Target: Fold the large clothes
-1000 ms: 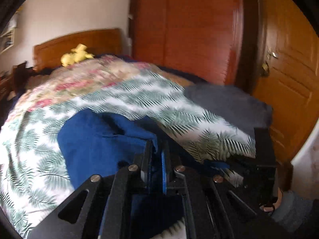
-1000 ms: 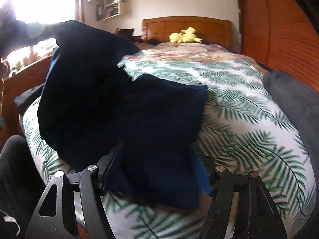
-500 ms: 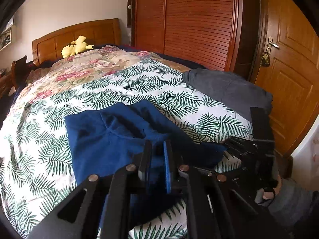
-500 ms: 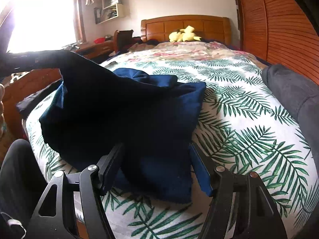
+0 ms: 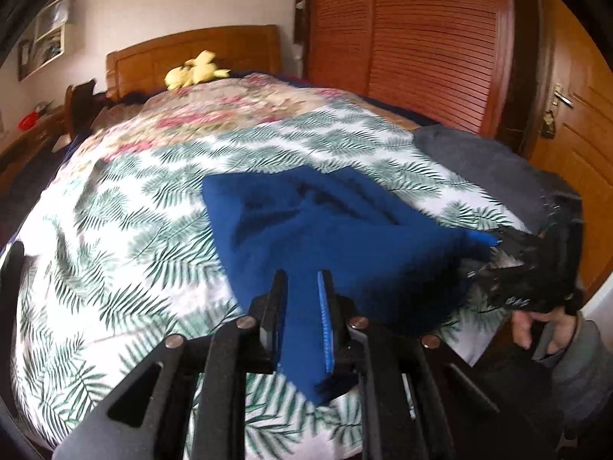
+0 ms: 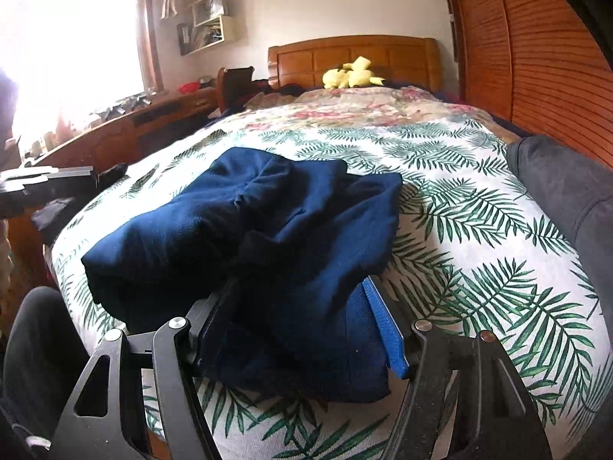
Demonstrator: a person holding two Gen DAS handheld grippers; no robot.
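A bed (image 5: 126, 230) draped in smooth palm-leaf print cotton was seen; a soft, rumpled navy garment (image 5: 325, 230) was bunched near its foot, a corner pinched by the narrowed left hand-held gripper (image 5: 300, 299), bulk straddled by the wide right hand-held gripper (image 6: 302, 306)

The left wrist picture is motion-blurred, so the far floral bedding (image 5: 230, 111) is smeared. The right tongs (image 5: 494, 241), at that picture's right edge, are a dark blur; how their jaws stand cannot be read there. In the right wrist picture the blue garment (image 6: 268, 237) hides its own near hem between the tongs. The grey cloth (image 6: 567, 191) is cut off by the right edge. Shelf (image 6: 214, 27) contents are too small to tell.
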